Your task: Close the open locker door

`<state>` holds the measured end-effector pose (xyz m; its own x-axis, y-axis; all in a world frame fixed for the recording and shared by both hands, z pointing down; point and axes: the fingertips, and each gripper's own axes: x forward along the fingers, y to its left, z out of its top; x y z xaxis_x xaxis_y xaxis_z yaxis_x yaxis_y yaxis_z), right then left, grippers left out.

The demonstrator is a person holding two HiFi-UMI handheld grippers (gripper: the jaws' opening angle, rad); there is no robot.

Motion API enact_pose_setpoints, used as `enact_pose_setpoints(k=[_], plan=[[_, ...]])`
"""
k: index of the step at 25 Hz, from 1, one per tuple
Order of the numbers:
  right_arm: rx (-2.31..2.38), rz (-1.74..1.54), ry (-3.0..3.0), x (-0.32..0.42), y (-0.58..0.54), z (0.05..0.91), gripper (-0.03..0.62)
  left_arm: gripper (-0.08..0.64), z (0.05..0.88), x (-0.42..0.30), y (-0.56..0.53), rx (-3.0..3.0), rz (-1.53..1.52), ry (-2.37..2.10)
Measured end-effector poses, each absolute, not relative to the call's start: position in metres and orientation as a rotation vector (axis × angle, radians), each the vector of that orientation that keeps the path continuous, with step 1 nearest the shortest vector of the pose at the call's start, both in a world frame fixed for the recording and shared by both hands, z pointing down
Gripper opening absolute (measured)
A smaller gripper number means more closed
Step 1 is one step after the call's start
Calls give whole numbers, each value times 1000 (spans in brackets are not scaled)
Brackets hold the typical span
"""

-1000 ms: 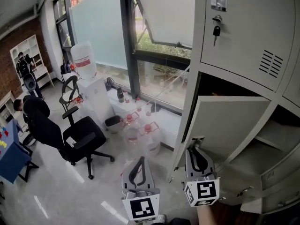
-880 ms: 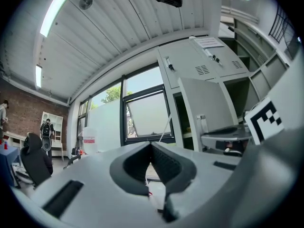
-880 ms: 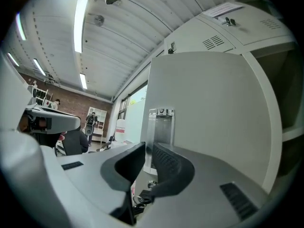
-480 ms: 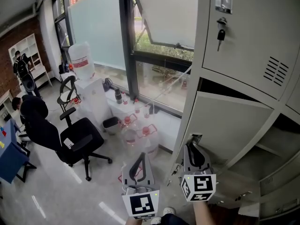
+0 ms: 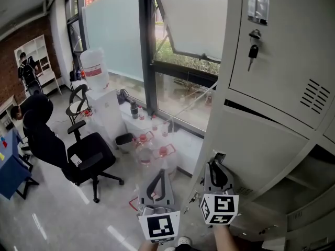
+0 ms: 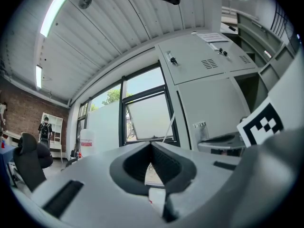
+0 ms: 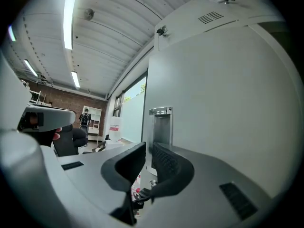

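Looking down, what's the room like?

Pale, glossy floor (image 5: pixel 57 213) under me. A tall window (image 5: pixel 188 30) is ahead with one pane tilted open. A brick wall (image 5: pixel 21 41) is off to the left, and a person (image 5: pixel 26 69) stands by white shelves (image 5: pixel 39 56) there. A black chair (image 5: pixel 86 153) sits out on the floor, and a jug (image 5: pixel 94 69) stands on a white dispenser (image 5: pixel 104 109) near the glass. Bottles (image 5: pixel 152 148) crowd the floor below the window. Overhead it's ribbed white panels with strip lights (image 7: pixel 70 20).

And the lockers?

Grey lockers (image 5: pixel 314 192) fill my right side. The top door (image 5: pixel 282 51) sits flush, with a key (image 5: pixel 253 51) hanging in its lock. The door (image 5: pixel 261 150) below it is the one I'm after. It's almost in its frame, with only a dark slit showing along its upper edge.

Where's your right gripper against it?

My right gripper (image 5: pixel 215 163) is low, at the door's left edge, with its tips just under the small handle (image 5: pixel 218 155). In the right gripper view the door's face runs close along the right of the jaws, and the handle sits straight ahead beyond them. I can't tell whether I'm touching the metal.

And the jaws?

They're a narrow slit apart, with nothing between them. My left gripper (image 5: pixel 162 172) hangs to the left over the floor, apart from the lockers, its tips together and empty.
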<state>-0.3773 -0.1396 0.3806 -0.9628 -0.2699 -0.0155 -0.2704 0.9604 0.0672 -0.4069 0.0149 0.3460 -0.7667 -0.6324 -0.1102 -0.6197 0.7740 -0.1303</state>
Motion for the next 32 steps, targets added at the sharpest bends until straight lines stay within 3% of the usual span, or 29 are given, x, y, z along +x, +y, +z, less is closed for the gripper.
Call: enact_pose_setpoints(k=[32], plan=[[-459, 72, 3095, -398, -169, 380, 57, 0, 355, -426, -22, -972, -77, 2871]])
